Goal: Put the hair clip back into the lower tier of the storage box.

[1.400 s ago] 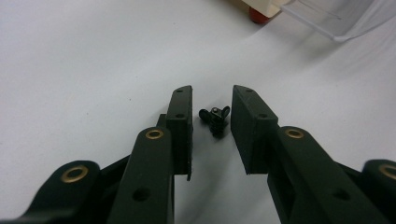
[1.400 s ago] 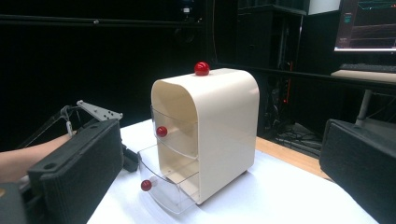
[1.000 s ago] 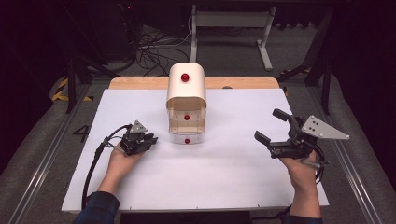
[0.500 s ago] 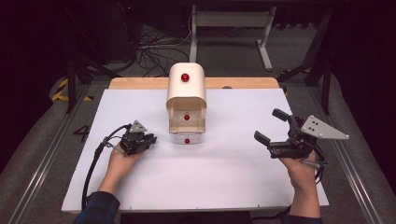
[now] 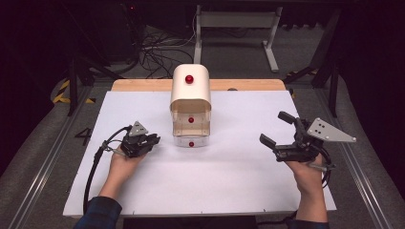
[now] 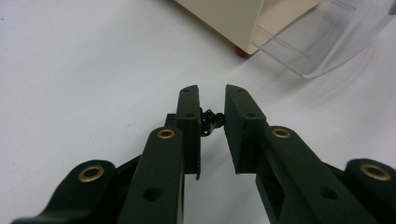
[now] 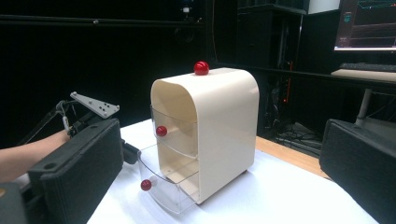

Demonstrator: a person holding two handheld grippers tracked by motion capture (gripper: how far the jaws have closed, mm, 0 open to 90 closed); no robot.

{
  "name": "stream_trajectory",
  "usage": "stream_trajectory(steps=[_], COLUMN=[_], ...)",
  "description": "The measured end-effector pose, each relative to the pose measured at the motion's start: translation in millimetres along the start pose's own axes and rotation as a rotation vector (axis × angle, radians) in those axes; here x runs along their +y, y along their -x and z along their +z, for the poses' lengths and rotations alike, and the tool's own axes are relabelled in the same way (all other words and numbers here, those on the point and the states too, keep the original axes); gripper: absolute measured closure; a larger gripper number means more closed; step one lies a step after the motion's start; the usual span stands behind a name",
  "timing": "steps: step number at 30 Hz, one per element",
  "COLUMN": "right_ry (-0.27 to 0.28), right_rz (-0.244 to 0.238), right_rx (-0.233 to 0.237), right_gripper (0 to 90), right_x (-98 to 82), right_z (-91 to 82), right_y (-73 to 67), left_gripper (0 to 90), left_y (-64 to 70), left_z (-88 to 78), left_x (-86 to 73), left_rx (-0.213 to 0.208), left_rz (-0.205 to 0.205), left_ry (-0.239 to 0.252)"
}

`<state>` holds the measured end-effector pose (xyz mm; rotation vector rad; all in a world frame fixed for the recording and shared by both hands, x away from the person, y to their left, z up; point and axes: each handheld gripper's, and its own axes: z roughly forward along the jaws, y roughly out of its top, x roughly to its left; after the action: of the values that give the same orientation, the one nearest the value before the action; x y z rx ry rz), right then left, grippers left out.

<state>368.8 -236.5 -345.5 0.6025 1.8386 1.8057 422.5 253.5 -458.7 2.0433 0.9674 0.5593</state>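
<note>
**Drawer cabinet mid-worktop, both claws off it**

Cream round-topped cabinet (image 5: 190, 93), glossy red knob on top, stands mid-worktop (image 5: 229, 181) on white sheet. Two clear plastic drawers (image 7: 163, 184) with red knobs; lower one pulled out. Left claw (image 5: 154, 140) just beside it, jaws narrowly parted, nothing held. Right claw (image 5: 277, 129) well apart, jaws wide.

Glossy cream plastic cabinet (image 5: 190, 88), clear plastic drawers (image 7: 164, 184), matt white tabletop (image 5: 229, 176).

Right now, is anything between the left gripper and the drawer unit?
No. In the high view, bare white table cover separates the left gripper from the drawer unit.
</note>
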Motion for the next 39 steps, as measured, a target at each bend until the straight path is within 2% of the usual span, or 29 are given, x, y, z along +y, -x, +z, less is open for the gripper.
stream_trajectory(steps=[22,39], right_ry=[0.002,0.009], right_rz=[0.001,0.0], right_rx=[-0.001,-0.005], right_gripper=[0.2,0.2], right_x=[-0.4,0.4], right_z=[-0.8,-3.1], right_y=[0.4,-0.2], left_gripper=[77.0,77.0], left_y=[9.0,18.9], left_z=[-13.4,-19.8], left_x=[10.8,19.3], left_rx=[0.017,0.014], left_rz=[0.034,0.061], left_ry=[0.068,0.106])
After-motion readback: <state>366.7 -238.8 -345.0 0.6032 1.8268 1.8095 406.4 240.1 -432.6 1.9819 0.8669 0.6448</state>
